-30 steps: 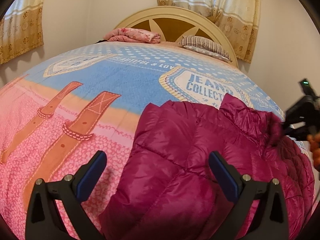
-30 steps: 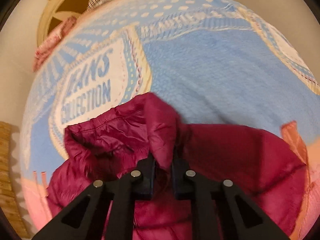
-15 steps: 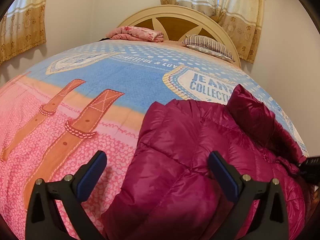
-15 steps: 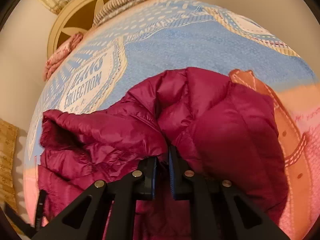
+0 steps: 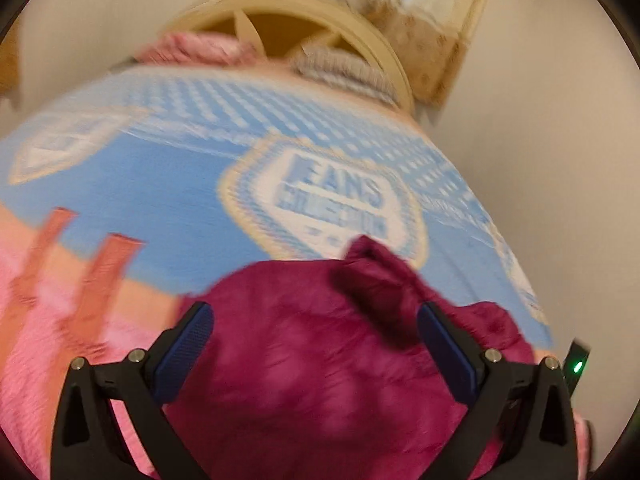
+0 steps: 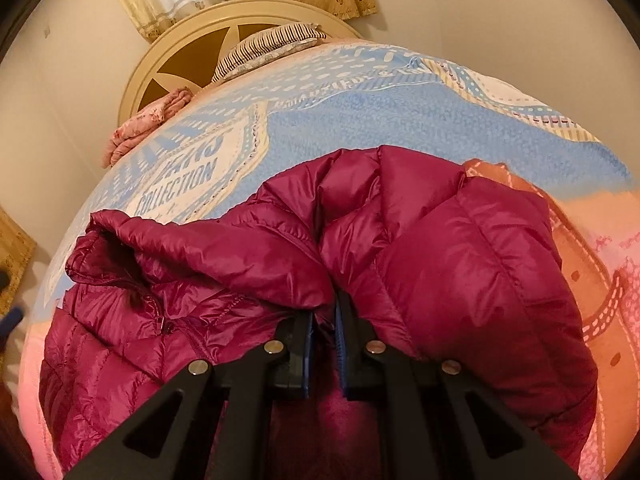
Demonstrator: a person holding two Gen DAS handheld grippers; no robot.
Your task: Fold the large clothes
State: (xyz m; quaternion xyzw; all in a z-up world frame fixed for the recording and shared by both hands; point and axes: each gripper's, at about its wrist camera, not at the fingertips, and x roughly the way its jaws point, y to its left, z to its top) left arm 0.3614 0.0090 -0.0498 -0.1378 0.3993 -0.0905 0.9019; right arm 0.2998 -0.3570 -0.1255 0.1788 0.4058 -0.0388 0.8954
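Hovering above the bed, the left claw [image 5: 314, 344] has its two blue-padded fingers [image 5: 184, 346] set wide apart, with nothing pressed between them. The view from this claw is smeared by blur. Below and between its fingers lies the magenta puffer jacket [image 5: 320, 360], bunched on the blanket [image 5: 160, 184]. To the left of the claw the blanket is pink with orange strap shapes; ahead of it the blanket turns blue, with a white badge reading "JEANS". Farther ahead stands the cream headboard [image 5: 280, 20], with a pink folded cloth [image 5: 192, 48] left of a striped pillow [image 5: 340, 68]. Curtains [image 5: 400, 8] hang ahead and to the right. At the far right edge, beside the claw's right finger, a small green light [image 5: 577, 367] glows on a dark device.

The right claw [image 6: 324, 332] is nearly together, clamped on a pinch of the magenta puffer jacket [image 6: 460, 264] where two quilted folds meet just ahead of its tips. To the left of this claw the jacket's collar and zipper [image 6: 160, 320] lie open and crumpled; to the right a smooth quilted panel drapes over toward the pink and orange part of the blanket [image 6: 400, 112]. Ahead, the blue part carries the badge reading "COLLECTION", then the striped pillow [image 6: 272, 48], pink folded cloth [image 6: 144, 124] and headboard [image 6: 168, 64].
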